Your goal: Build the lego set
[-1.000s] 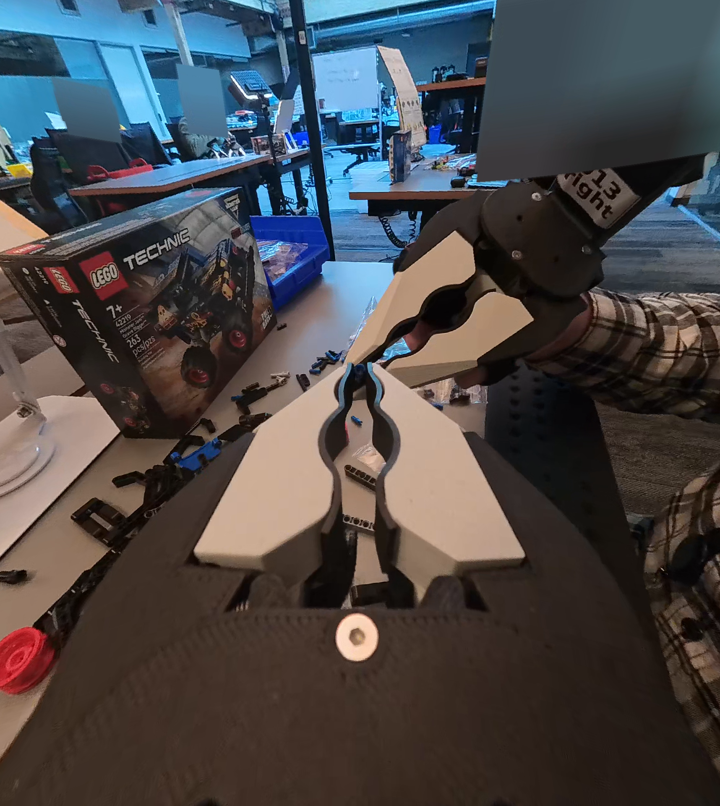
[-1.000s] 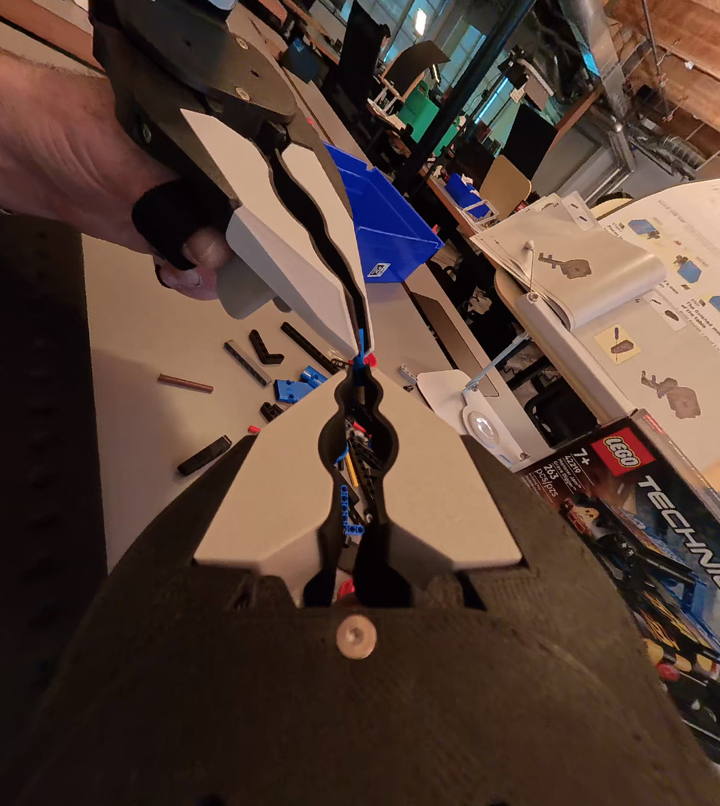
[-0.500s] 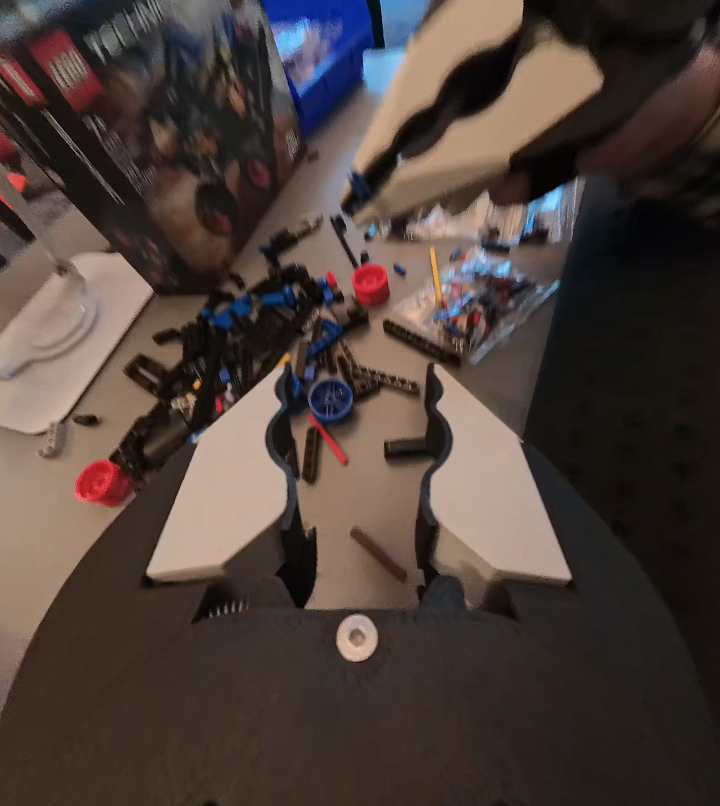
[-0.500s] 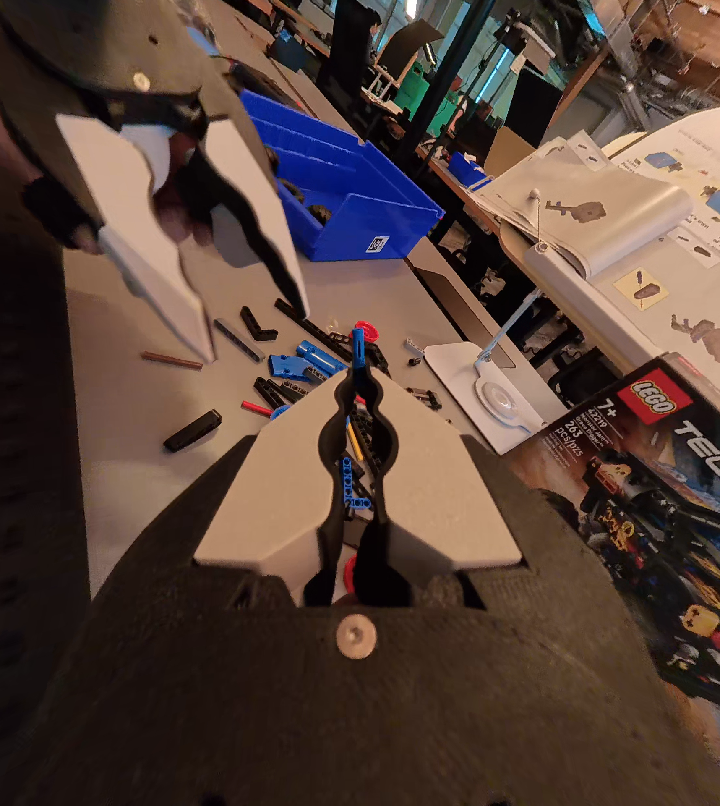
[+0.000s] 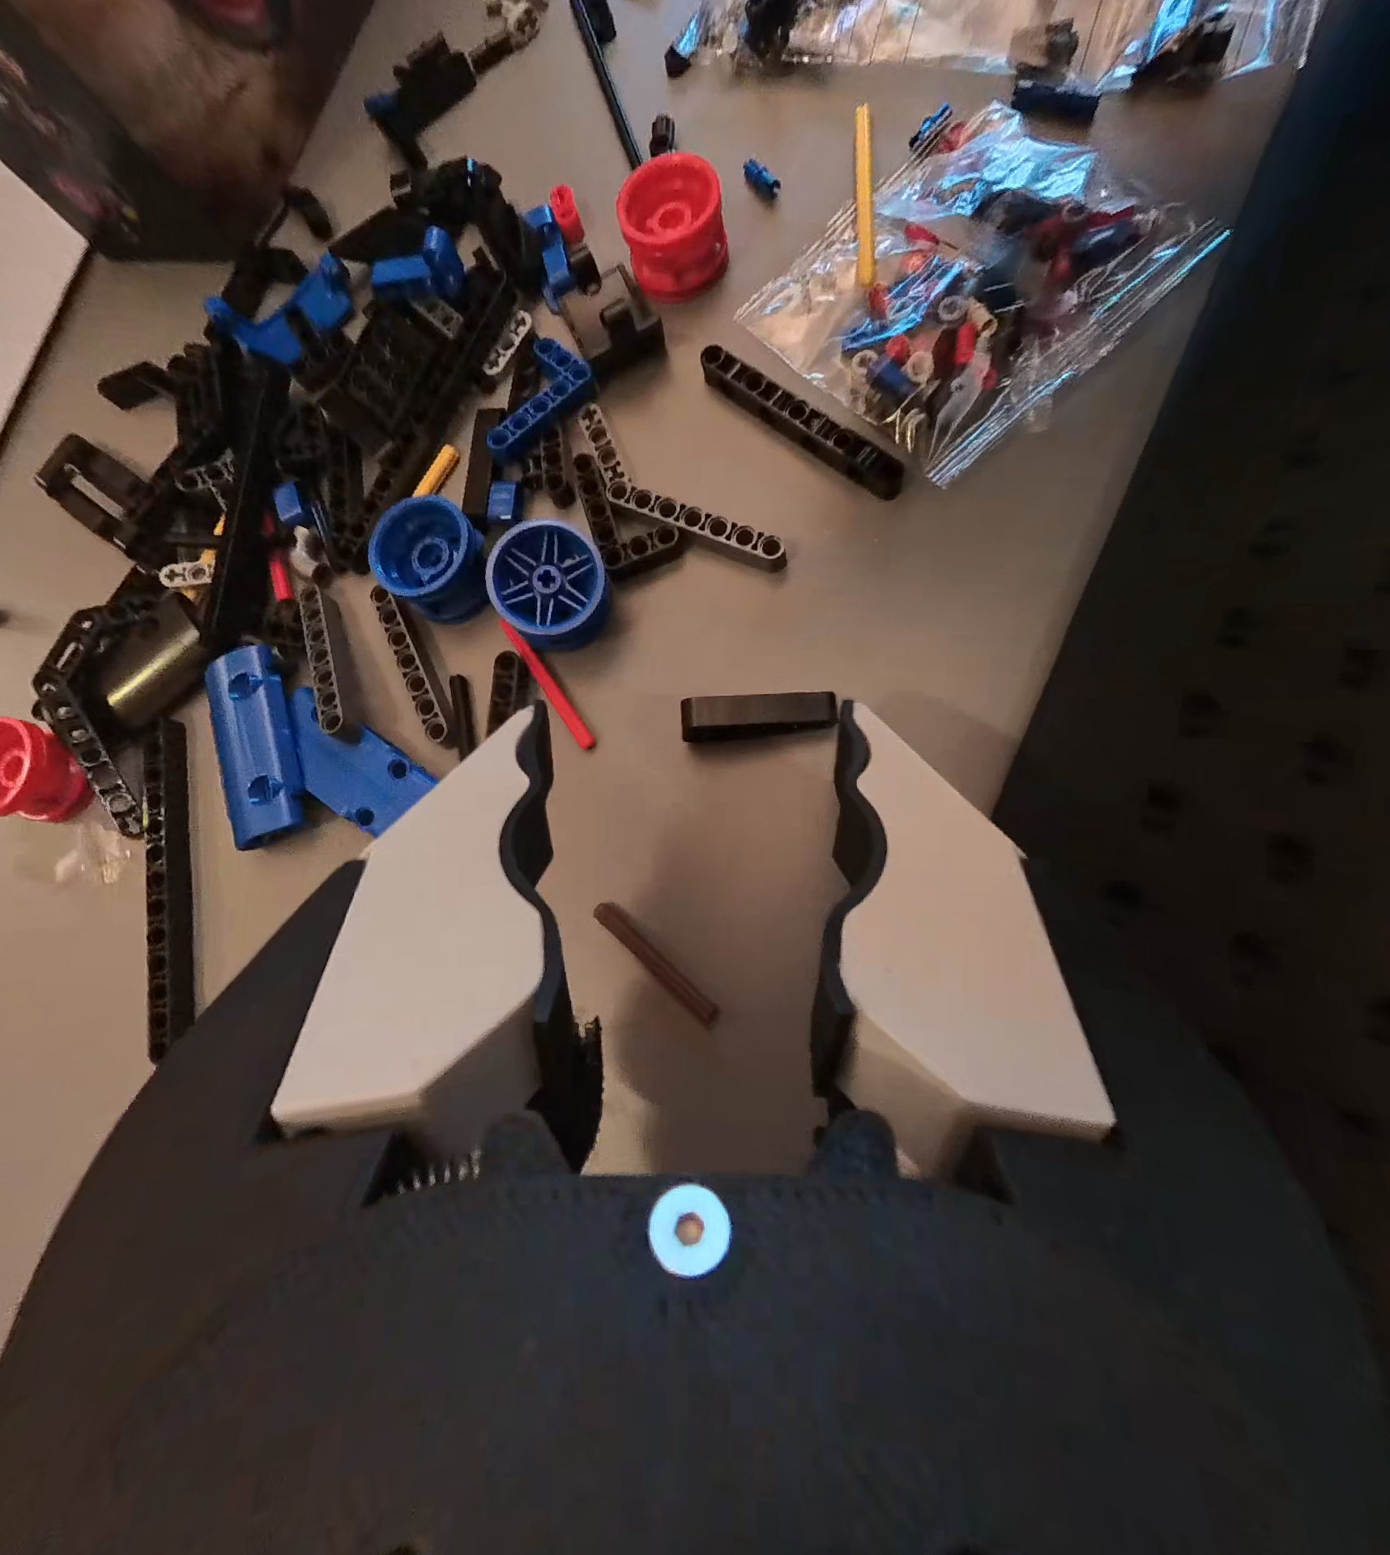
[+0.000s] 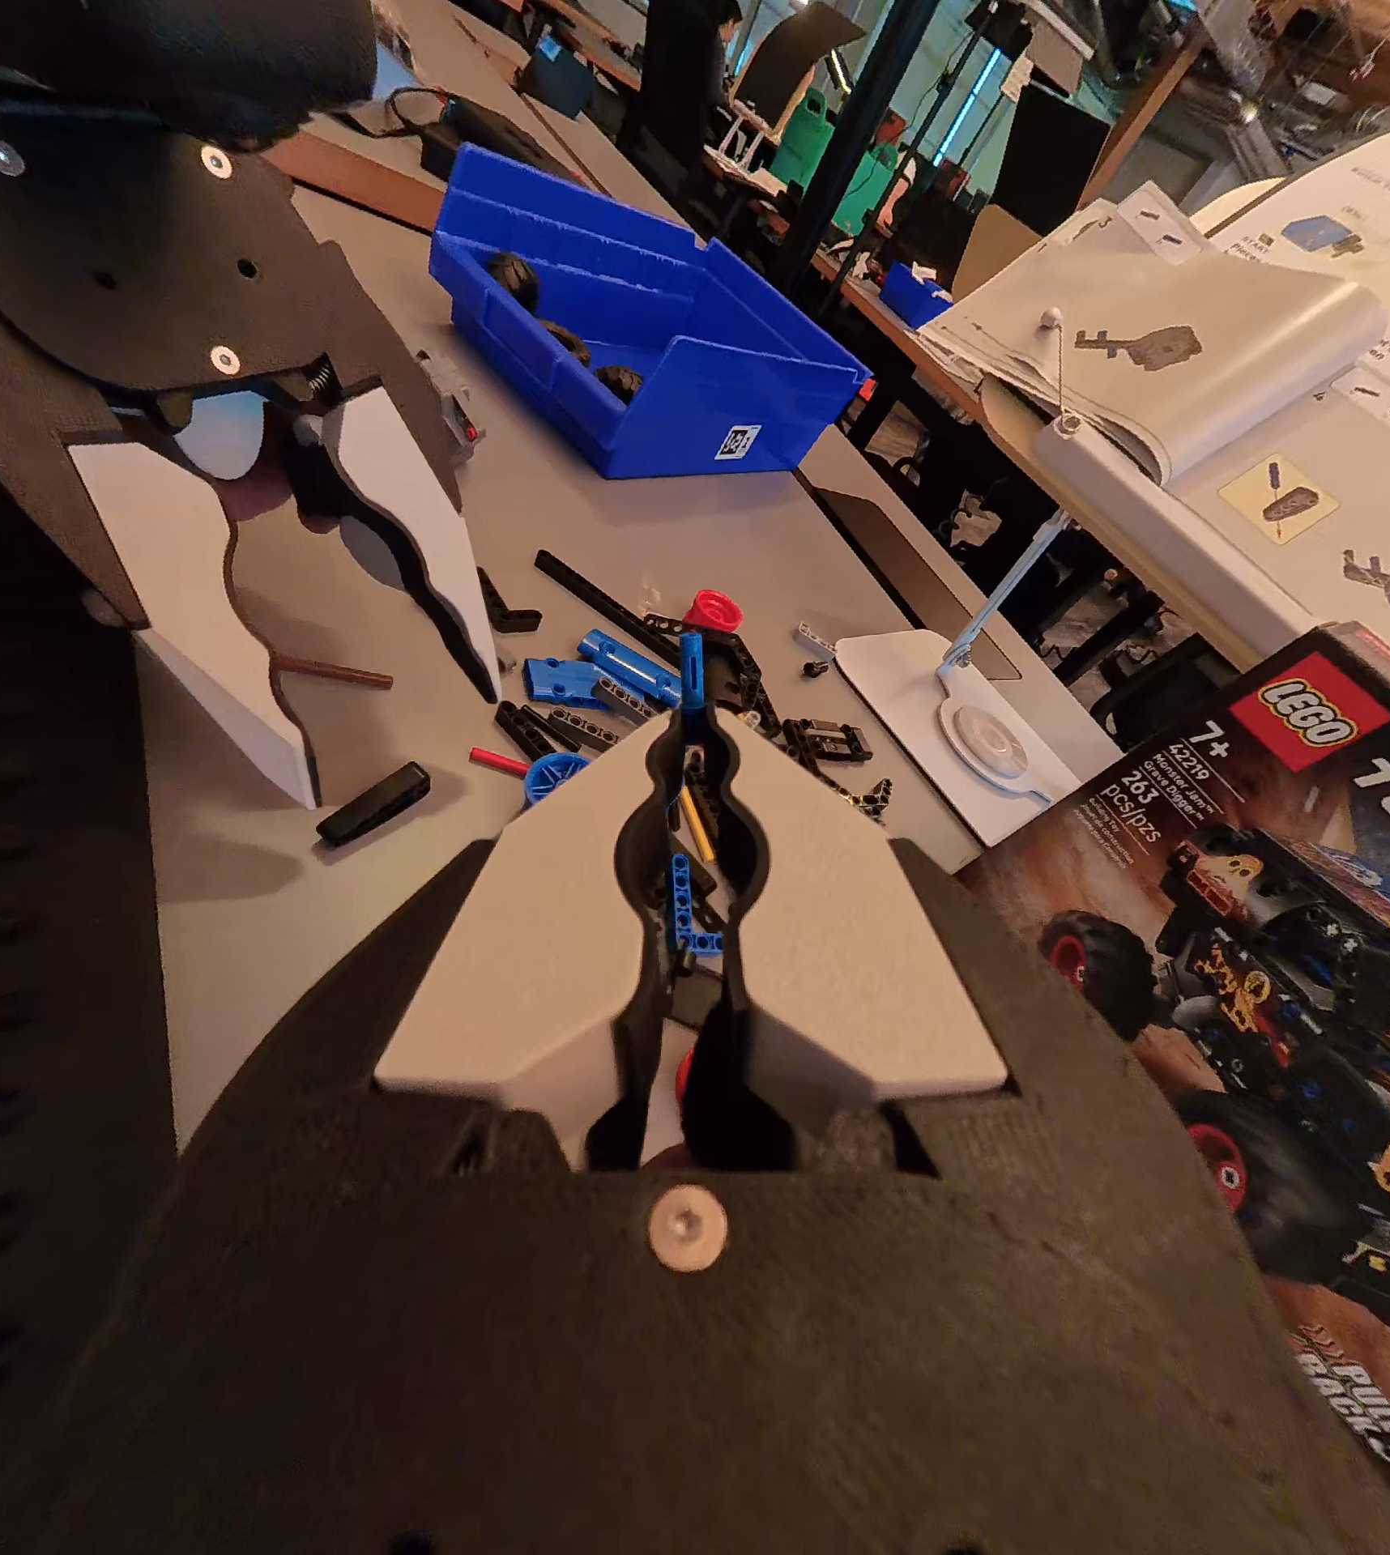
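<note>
Left gripper (image 5: 687, 724), jaws spread wide, is straddling a thin, light, stiff brown axle (image 5: 655, 964); right gripper (image 6: 692, 715) is pinching a small blue pin (image 6: 690, 666).

We're getting dim, warm indoor light in both views. Motion blur is smearing the dark printed cardboard box (image 5: 170, 109) and the crinkly clear plastic bag (image 5: 978, 311), which is throwing glare. The wide lens is bending the edges, and shadow is pooling under the grey-fingered left gripper (image 5: 687, 732).
</note>
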### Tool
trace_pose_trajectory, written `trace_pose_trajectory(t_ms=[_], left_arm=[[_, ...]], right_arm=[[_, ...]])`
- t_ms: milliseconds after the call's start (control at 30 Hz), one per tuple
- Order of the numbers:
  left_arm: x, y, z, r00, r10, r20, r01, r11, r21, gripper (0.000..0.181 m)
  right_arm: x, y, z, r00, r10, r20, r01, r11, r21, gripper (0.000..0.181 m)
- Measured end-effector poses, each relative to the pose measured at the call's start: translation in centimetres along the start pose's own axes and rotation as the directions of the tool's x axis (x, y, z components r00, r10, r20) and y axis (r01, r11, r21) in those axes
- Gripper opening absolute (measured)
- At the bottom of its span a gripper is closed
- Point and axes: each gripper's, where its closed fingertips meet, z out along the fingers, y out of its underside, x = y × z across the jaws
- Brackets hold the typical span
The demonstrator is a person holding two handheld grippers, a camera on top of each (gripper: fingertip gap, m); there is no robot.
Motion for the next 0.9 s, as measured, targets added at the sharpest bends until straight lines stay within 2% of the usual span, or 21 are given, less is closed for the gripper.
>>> trace_pose_trajectory(t_ms=[167, 367, 567, 800, 900], left_arm=[[0.8, 0.3, 0.5, 1.000, -0.004, -0.001, 0.004, 1.000, -0.031, 0.067], [1.2, 0.5, 1.5, 0.999, 0.025, 0.022, -0.024, 0.997, -0.071, 0.060], [1.3, 0.6, 1.6, 0.999, 0.037, 0.024, -0.036, 0.997, -0.067, 0.039], [1.3, 0.5, 1.6, 0.998, 0.060, 0.031, -0.059, 0.997, -0.051, 0.038], [0.8, 0.7, 1.2, 0.990, 0.127, 0.054, -0.120, 0.987, -0.110, 0.038]], right_arm=[[-0.4, 0.2, 0.2, 1.000, 0.000, 0.018, 0.000, 1.000, -0.007, 0.001], [-0.4, 0.3, 0.2, 1.000, -0.003, 0.018, 0.003, 1.000, -0.012, 0.001], [-0.5, 0.4, 0.1, 1.000, -0.008, 0.025, 0.009, 1.000, -0.014, 0.001], [-0.6, 0.5, 0.2, 0.999, -0.012, 0.030, 0.013, 1.000, -0.019, 0.001], [-0.6, 0.5, 0.2, 0.999, -0.011, 0.031, 0.011, 1.000, -0.020, 0.001]])
